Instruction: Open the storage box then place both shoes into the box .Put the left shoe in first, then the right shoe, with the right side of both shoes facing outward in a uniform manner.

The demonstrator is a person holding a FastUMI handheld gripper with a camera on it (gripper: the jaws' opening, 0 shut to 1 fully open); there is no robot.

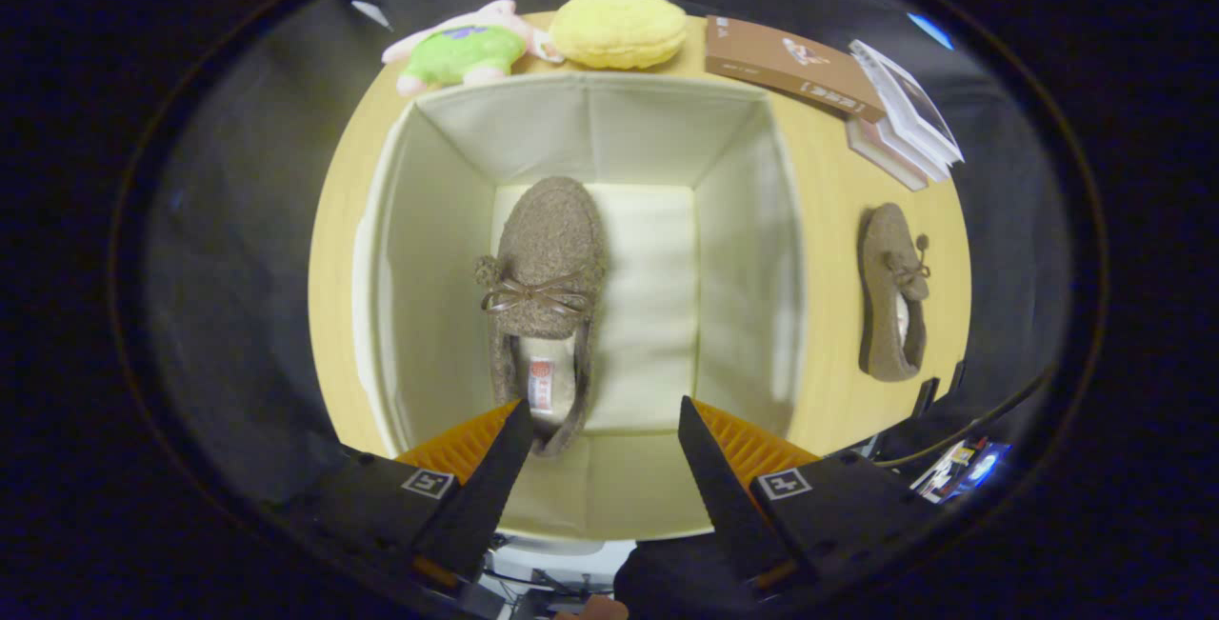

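Your table (829, 220) carries the open storage box (400, 249), which lies directly below and ahead of the gripper (605, 449). One shoe (545, 277) rests on the box floor, left of centre, its heel just beside the left fingertip and its toe pointing far. The second shoe (893, 296) lies on the table right of the box, well apart from the fingers. The gripper fingers are spread wide and hold nothing.

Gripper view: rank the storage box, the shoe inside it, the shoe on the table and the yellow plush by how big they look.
1. storage box, by far the largest.
2. shoe in the box.
3. shoe on the table and yellow plush: look alike, unranked.
The shoes are probably a matched pair; nearness and fisheye skew them. The open tongs hold nothing.
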